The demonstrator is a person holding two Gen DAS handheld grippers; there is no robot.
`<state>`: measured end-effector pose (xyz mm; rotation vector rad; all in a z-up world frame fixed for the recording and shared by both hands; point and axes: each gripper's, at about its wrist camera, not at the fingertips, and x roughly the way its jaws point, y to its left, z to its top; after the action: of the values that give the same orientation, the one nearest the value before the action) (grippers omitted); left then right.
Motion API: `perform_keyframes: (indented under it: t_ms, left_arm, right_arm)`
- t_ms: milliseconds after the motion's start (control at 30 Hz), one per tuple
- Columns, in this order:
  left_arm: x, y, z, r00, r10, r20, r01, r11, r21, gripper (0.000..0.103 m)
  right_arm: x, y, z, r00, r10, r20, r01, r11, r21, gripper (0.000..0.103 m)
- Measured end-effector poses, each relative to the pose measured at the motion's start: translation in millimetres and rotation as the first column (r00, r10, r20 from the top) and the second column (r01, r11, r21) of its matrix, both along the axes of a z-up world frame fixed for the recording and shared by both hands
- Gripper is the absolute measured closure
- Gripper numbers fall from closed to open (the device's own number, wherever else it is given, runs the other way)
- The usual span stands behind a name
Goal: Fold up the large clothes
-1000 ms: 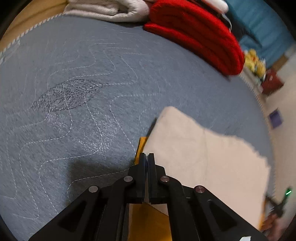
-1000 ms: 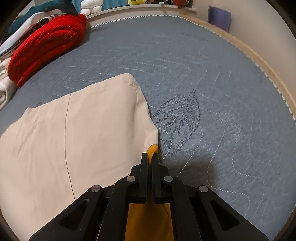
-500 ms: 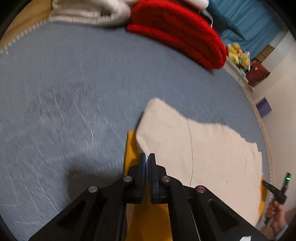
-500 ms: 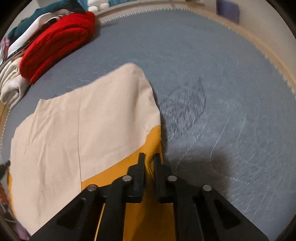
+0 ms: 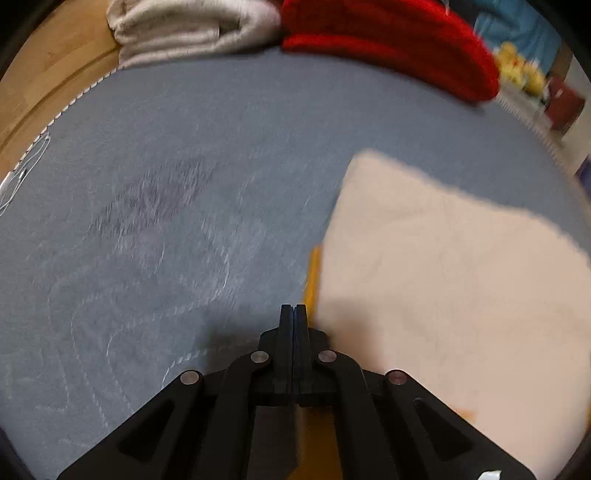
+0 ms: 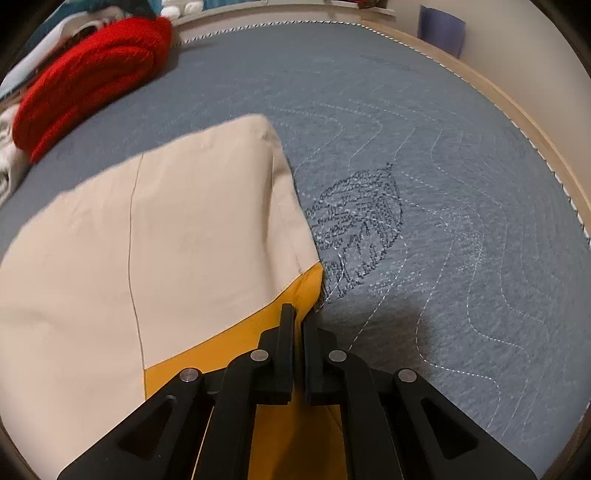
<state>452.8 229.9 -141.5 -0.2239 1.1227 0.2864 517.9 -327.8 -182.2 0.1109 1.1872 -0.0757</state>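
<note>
From where I stand, the left tongs (image 5: 294,308) point steeply down over the grey quilt (image 5: 184,221), their jaws pressed flat together. I can't make out any cloth between the tips; the yellow edge of the garment (image 5: 443,277) runs just to their right, and that view is blurred. The garment lies on the quilt, its cream side up, spreading away to the right of those tongs. Beyond it, at the far edge of the quilt, sits a folded white bundle (image 5: 192,33) with a folded red knit (image 5: 388,40) beside it on the right.

Moving across, the cream panel fills the left half of the right-hand view, with a thin dark seam running down it and a yellow layer showing from under its near edge. The right tongs (image 6: 298,312) come down on the yellow corner, jaws nearly closed with only a narrow slit between them. The yellow cloth lies under and around the tips, but whether it is actually pinched I cannot tell.

Just right of that corner a dark stitched leaf (image 6: 358,229) marks the quilt, with pale wavy stitch lines running on towards the wooden rim (image 6: 517,122) and the wall.
</note>
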Motion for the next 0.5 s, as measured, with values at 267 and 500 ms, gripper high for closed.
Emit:
perform_keyframes:
  t_ms: [267, 500]
  left_arm:
    - [-44, 0, 84, 0.983, -0.033, 0.183, 0.047, 0.996, -0.077, 0.077]
    - [-102, -40, 70, 0.931, -0.362, 0.037, 0.357, 0.888, -0.289, 0.074]
  right_arm:
    - [-33, -31, 53, 0.992, -0.073, 0.101, 0.068, 0.996, 0.05, 0.072]
    - [-91, -55, 45, 0.992, 0.093, -0.084, -0.076, 0.979, 0.191, 0.066]
